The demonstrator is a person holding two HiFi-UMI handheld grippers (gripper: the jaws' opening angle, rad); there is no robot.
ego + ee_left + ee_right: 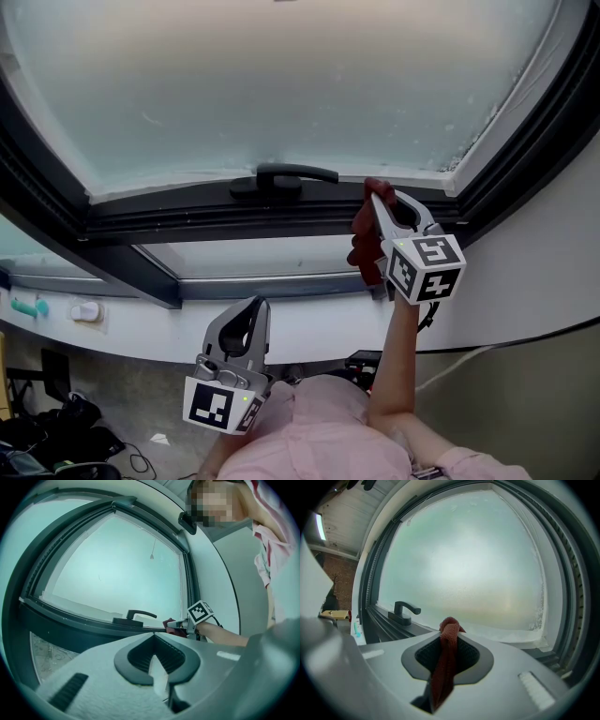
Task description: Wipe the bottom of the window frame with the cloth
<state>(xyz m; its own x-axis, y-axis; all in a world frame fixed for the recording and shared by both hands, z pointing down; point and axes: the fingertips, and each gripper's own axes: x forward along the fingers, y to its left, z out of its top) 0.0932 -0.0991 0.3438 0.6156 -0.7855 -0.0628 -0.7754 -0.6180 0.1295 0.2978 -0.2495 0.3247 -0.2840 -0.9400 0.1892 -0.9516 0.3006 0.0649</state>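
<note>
A dark red cloth (363,246) hangs from my right gripper (373,190), which is shut on it. The gripper's tip is at the dark bottom rail of the window frame (187,220), right of the black handle (281,176) and near the frame's right corner. In the right gripper view the cloth (446,658) runs between the jaws and bunches at their tip, with the handle (404,611) to the left. My left gripper (257,303) is held low near the person's chest, shut and holding nothing, well away from the frame. Its view shows the handle (136,616) and the cloth (168,622).
Frosted glass (281,84) fills the sash above the rail, with a second pane (253,255) below it. A white sill (141,328) carries a teal object (28,307) and a small white one (86,310). White wall (544,262) stands to the right. Cables (56,431) lie on the floor.
</note>
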